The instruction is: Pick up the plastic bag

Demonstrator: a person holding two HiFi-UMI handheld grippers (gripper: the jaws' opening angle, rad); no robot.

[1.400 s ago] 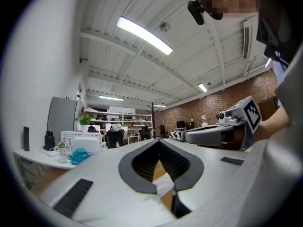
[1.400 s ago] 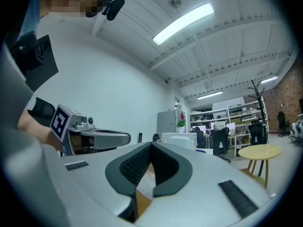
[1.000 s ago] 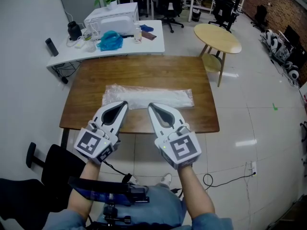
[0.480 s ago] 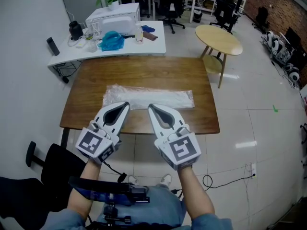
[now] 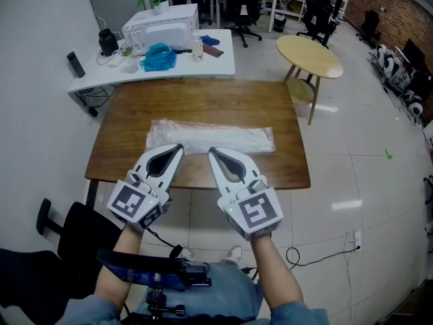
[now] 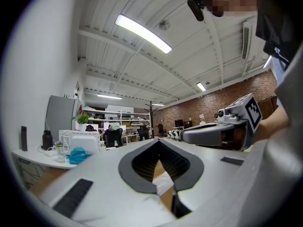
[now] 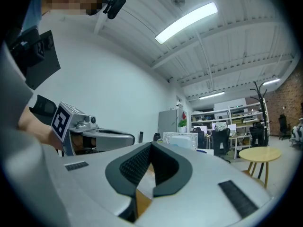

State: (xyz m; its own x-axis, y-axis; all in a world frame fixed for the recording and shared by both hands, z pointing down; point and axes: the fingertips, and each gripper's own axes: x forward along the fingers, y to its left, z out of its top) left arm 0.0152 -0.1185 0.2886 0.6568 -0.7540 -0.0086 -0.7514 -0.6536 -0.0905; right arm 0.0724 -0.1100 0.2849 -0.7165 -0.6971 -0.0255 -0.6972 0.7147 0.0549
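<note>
- The plastic bag (image 5: 211, 138) lies flat on my wooden table (image 5: 203, 100). It is a long clear strip parallel to the near edge, in the near half of the top and roughly midway between the left and right edges.
- The bag's near long edge shows just beyond the tips of both my claws in the head view. Neither claw touches it.
- My left gripper (image 5: 177, 147) is over the near edge of the table, left of centre. Its jaws are pressed together at the tips and pinch nothing. In the left gripper view, pale plastic and brown wood show through the hollow between the pads, lying past them.
- My right gripper (image 5: 212, 151) is just beside the left one, also over the near edge. Its jaws are likewise pressed together with nothing held.
- The two claws point level toward the far edge, with their tips near each other but apart.
- Beyond the far edge stands a white desk (image 5: 216, 63) carrying a microwave (image 5: 161, 23) and a blue bundle (image 5: 157, 57).
- A round table (image 5: 308, 54) stands off the far right corner.
</note>
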